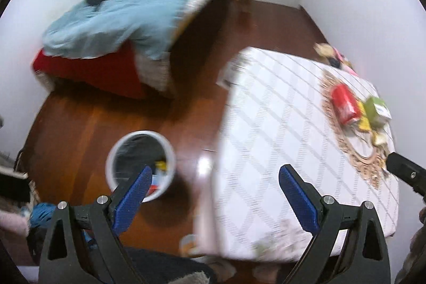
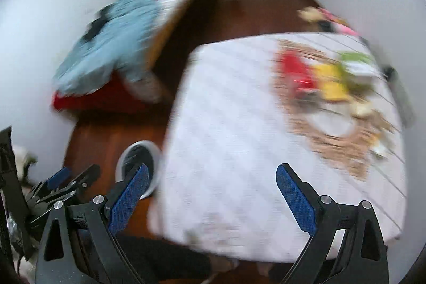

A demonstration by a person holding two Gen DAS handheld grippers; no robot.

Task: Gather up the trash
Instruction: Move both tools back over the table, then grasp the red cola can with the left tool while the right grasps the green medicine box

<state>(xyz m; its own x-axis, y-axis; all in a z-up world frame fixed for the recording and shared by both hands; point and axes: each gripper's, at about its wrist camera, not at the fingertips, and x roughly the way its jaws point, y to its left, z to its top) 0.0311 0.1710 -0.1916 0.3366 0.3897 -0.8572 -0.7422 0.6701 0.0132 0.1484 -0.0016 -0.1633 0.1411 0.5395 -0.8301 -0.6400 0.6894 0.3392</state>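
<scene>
Both the left gripper [image 1: 215,184] and right gripper [image 2: 211,184] hover with jaws wide open and empty over the desk [image 1: 279,124], whose far-right corner holds the red can [image 1: 344,104], lying lengthwise away, nearer the right.

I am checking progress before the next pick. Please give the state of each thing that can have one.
left gripper: open, empty
right gripper: open, empty
white bin: upright on the floor, some trash inside
red can: lying on its side on the table
green carton: on the table, beside the can
</scene>
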